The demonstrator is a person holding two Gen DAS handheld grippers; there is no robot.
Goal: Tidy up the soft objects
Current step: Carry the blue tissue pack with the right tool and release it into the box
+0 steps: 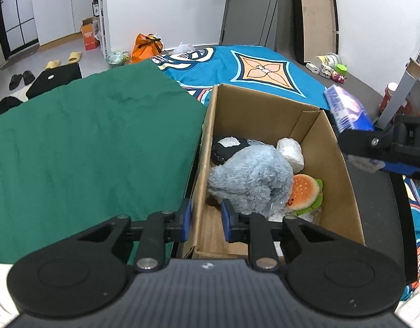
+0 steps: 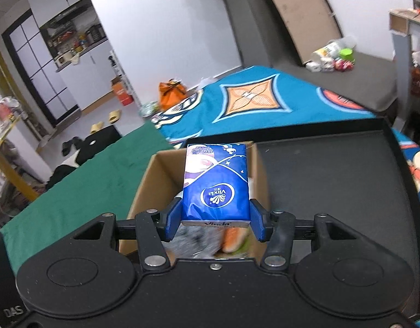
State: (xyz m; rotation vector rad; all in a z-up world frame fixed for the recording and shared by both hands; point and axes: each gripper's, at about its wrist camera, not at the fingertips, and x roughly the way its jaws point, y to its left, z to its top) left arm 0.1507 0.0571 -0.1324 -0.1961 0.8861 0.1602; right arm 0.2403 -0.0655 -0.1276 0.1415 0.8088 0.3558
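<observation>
An open cardboard box (image 1: pixel 264 101) holds a grey-blue plush (image 1: pixel 251 177), a burger plush (image 1: pixel 303 191), a black soft item (image 1: pixel 226 147) and a white wrapped bundle (image 1: pixel 290 150). My left gripper (image 1: pixel 206 218) straddles the box's left wall near its front corner. One pad is outside and one inside, a narrow gap apart, and they are not clearly pressing on the wall. My right gripper (image 2: pixel 215 218) is shut on a blue Vinda tissue pack (image 2: pixel 215 186), held over the box (image 2: pixel 155 175). In the left wrist view the pack (image 1: pixel 346 109) hangs beyond the box's right wall.
A green cloth (image 1: pixel 86 150) lies left of the box, and a teal patterned blanket (image 1: pixel 251 65) lies behind it. A black tray (image 2: pixel 333 186) sits right of the box. Small containers (image 1: pixel 330 65) stand at the far right, and an orange bag (image 1: pixel 147 46) is on the floor.
</observation>
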